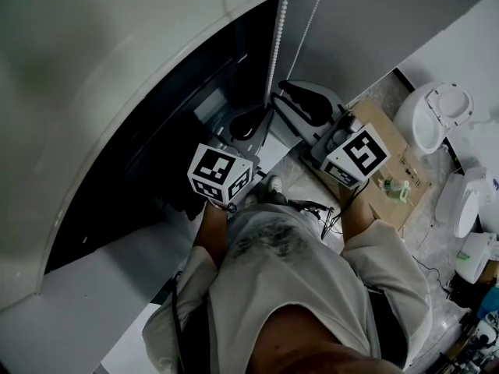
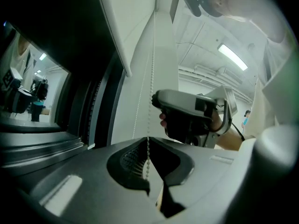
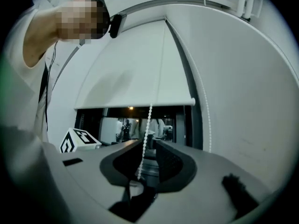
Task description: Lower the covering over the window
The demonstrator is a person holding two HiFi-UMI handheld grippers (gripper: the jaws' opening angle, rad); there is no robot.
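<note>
A white roller blind (image 3: 135,73) covers the upper part of the window. Its bottom bar (image 3: 135,102) hangs above the dark glass (image 3: 140,122). In the head view the blind (image 1: 117,68) curves over the dark window (image 1: 156,146), and the bead chain (image 1: 277,29) hangs at the window's right side. My left gripper (image 2: 148,139) is shut on the bead chain (image 2: 153,78), which runs down between its closed tips. My right gripper (image 3: 148,143) is open. Its jaws stand apart on either side of a chain strand (image 3: 145,129). A second strand (image 3: 205,111) hangs to the right by the wall.
A grey wall (image 1: 351,22) stands right of the window. On the floor to the right lie a cardboard sheet (image 1: 394,170) and white sanitary fixtures (image 1: 433,115). The person's grey shirt (image 1: 288,287) fills the lower middle of the head view. A window ledge (image 1: 101,287) runs below the glass.
</note>
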